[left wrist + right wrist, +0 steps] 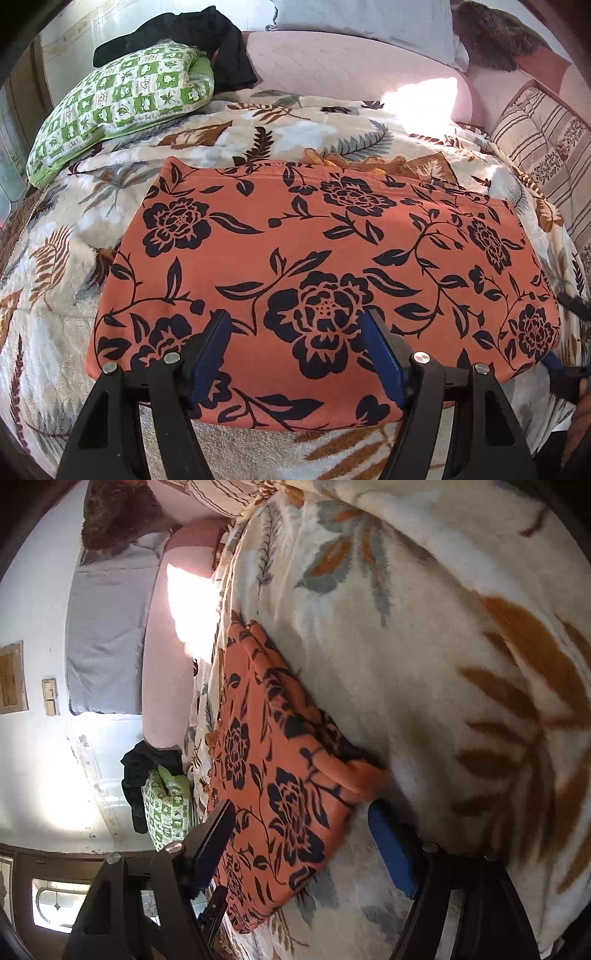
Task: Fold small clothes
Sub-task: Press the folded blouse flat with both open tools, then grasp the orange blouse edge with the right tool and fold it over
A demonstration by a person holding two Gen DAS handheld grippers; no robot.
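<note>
An orange garment with dark flowers [325, 258] lies flat and folded on the leaf-patterned blanket [55, 295]. My left gripper [295, 328] hovers open over its near edge, blue pads [212, 354] wide apart with nothing pinched. In the right wrist view the picture is rolled sideways. There my right gripper [303, 827] is open at the orange garment [280, 760], whose right-hand edge lies between the jaws. One blue pad [391, 849] is on the blanket [424, 646] beside the edge and the other finger [210, 842] is over the cloth. Neither presses on it.
A green checked pillow [122, 99] with a black garment [207, 37] behind it lies at the far left. A pink bolster [351, 70], a grey pillow [365, 22] and a striped cushion [543, 144] line the far side. Part of the right gripper [565, 369] shows at the garment's right edge.
</note>
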